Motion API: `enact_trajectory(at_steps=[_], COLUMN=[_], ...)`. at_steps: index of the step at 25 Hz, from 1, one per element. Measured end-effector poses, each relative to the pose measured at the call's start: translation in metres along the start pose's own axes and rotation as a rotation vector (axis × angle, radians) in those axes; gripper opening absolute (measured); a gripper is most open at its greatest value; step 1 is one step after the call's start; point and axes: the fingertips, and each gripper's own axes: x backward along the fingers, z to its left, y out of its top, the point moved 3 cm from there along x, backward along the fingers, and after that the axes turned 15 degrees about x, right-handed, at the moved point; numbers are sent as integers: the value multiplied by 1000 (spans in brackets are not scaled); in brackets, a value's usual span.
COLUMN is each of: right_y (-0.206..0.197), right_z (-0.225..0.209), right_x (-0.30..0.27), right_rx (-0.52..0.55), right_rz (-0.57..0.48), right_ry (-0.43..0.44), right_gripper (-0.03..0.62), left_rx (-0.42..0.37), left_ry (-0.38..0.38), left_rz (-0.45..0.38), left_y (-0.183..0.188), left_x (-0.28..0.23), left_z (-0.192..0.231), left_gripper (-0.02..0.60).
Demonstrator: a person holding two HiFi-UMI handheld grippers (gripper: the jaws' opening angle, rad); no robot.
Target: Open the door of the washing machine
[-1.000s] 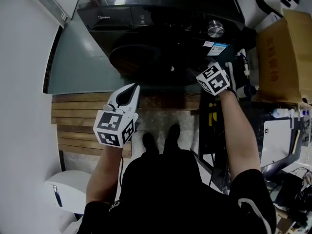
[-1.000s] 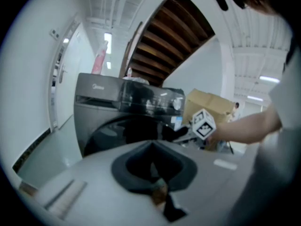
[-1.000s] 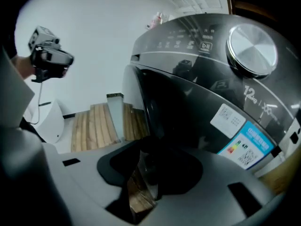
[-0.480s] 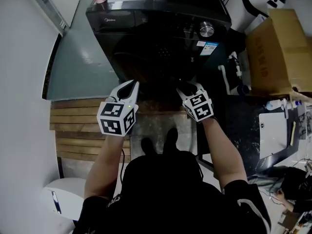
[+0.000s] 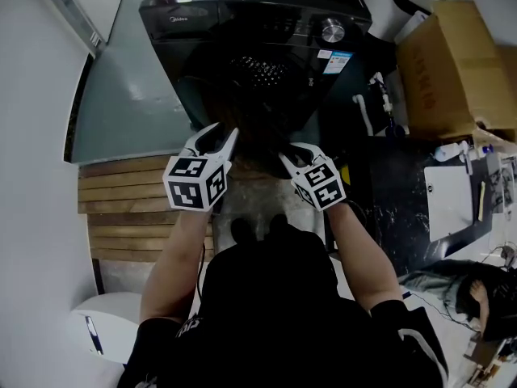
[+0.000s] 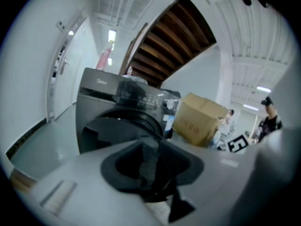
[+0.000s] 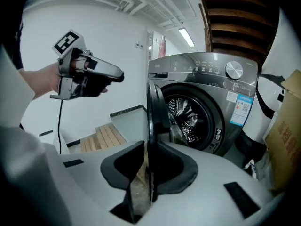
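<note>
The dark washing machine (image 5: pixel 266 23) stands ahead with its round door (image 5: pixel 242 115) swung out toward me and the drum (image 7: pixel 188 117) exposed. My right gripper (image 5: pixel 289 158) is at the door's free edge. In the right gripper view the door (image 7: pixel 153 112) stands edge-on between the closing jaws of the right gripper (image 7: pixel 143 173), with a sliver of floor showing on its left side. My left gripper (image 5: pixel 216 140) hangs left of the door, apart from it, its jaws opening and spread with nothing gripped. The left gripper (image 7: pixel 117 75) points at the door.
A cardboard box (image 5: pixel 444 63) sits right of the machine, with a cluttered dark table (image 5: pixel 452 192) nearer me. Wooden steps (image 5: pixel 121 208) and a grey-green panel (image 5: pixel 121 95) lie to the left. A white bin (image 5: pixel 105 322) stands at the lower left. A person (image 6: pixel 270 119) stands far right.
My right gripper swept left from the machine's right side to the door's edge. The left gripper's jaws went from shut to spread. The drum has come into view.
</note>
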Motion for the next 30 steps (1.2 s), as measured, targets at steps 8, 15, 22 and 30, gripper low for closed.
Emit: enact_trajectory(at_steps=[8,15,22,30], right_y=[-30,-36,-19,-28], right_z=[34,32,45,56], right_x=[47,66,81,88], right_rx=[-137,-200,-203,-200], right_rz=[-123,-177,-247,-226], right_ry=[108,89,128,163], right_gripper=[71,44,32,31], left_rx=[16,2,14,15], left_ry=[73,218,252,277], left_rz=[4,-18,-30,-35], left_y=[-19,-47,-57,-64], left_x=[-2,23,49,61], left_z=[-12,-9,-7,-7], left_gripper=[150,149,45,37])
